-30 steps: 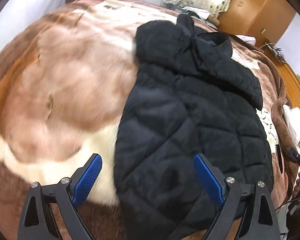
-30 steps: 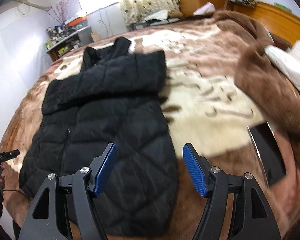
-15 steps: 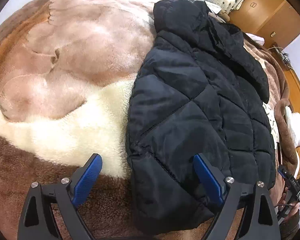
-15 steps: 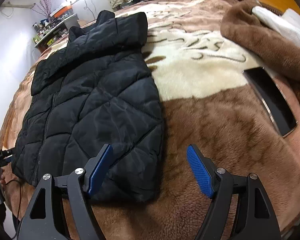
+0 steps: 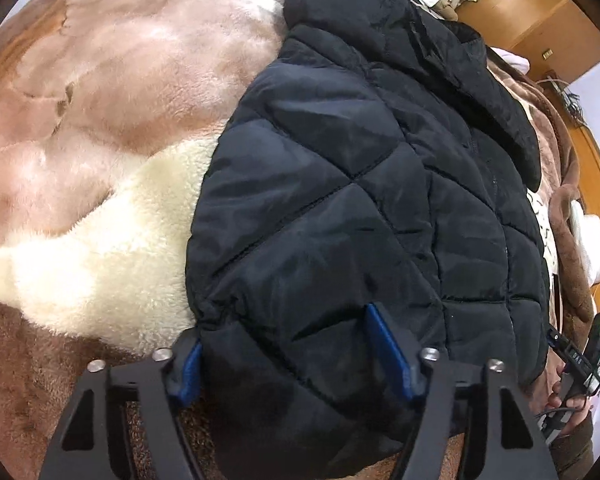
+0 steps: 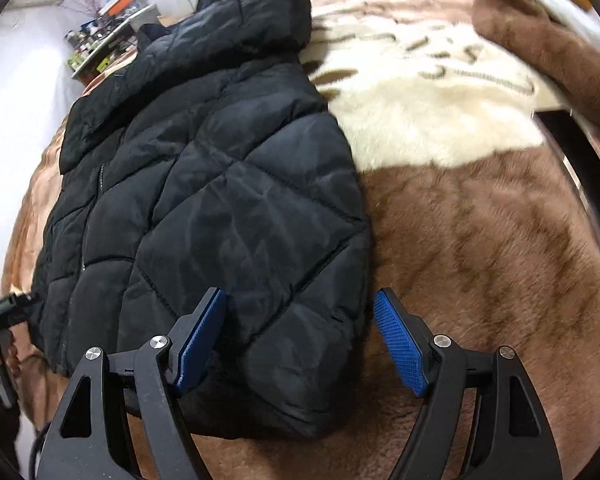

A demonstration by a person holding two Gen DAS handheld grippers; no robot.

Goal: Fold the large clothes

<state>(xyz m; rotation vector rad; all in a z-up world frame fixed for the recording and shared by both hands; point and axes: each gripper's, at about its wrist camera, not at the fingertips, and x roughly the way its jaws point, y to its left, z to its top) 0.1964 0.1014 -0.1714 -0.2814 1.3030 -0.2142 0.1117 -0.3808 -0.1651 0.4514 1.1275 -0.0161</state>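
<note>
A black quilted puffer jacket (image 5: pixel 360 200) lies flat on a brown and cream fleece blanket (image 5: pixel 100 120), sleeves folded in, hood at the far end. My left gripper (image 5: pixel 288 354) is open with its jaws astride the jacket's near left hem corner, the fabric bulging between the blue pads. The jacket also shows in the right wrist view (image 6: pixel 220 184). My right gripper (image 6: pixel 300 338) is open, its jaws straddling the near right hem corner; the right pad (image 6: pixel 400 344) sits over the blanket (image 6: pixel 480 240).
A bunched brown blanket (image 6: pixel 540 36) and a white folded cloth (image 5: pixel 592 248) lie at the right. A dark flat device (image 6: pixel 588 184) lies on the bed's right side. A wooden wardrobe (image 5: pixel 532 8) and a cluttered shelf (image 6: pixel 108 36) stand beyond.
Both grippers moved forward and down onto the jacket's near hem. The jaws have narrowed somewhat, and each now straddles a hem corner.
</note>
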